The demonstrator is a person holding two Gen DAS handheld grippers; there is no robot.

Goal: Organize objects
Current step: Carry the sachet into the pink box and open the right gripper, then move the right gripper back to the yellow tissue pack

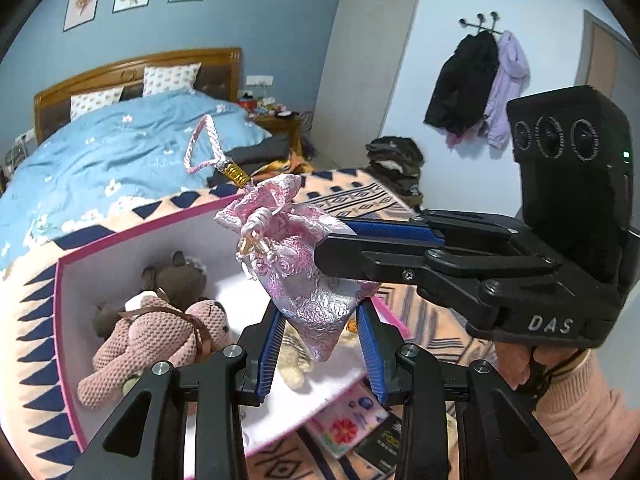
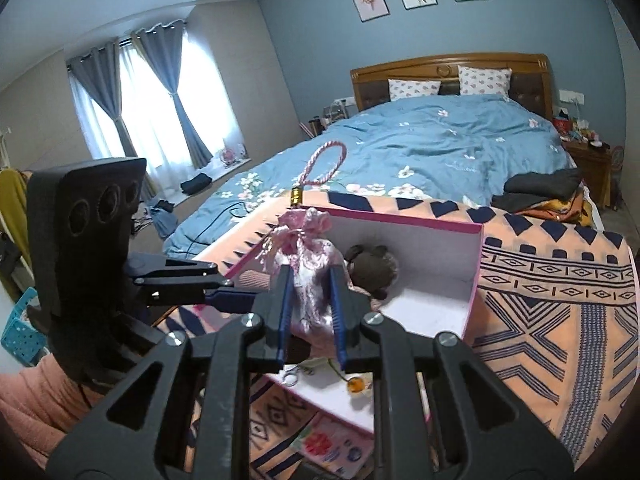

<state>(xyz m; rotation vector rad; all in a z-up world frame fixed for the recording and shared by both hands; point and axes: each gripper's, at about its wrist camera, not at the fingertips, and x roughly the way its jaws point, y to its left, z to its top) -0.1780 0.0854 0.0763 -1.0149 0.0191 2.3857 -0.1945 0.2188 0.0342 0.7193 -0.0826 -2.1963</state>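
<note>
A pink brocade drawstring pouch with a pink cord loop and gold bead hangs above a pink-rimmed white box. My right gripper is shut on the pouch; it enters the left wrist view from the right. My left gripper is open, its blue-padded fingers on either side of the pouch's lower tip, not pressing it. In the right wrist view the left gripper comes in from the left beside the pouch. The box holds plush bears.
The box sits on a peach and navy patterned blanket at the foot of a bed with a blue quilt. A floral card and a dark booklet lie by the box's near edge. A small orange item lies inside the box.
</note>
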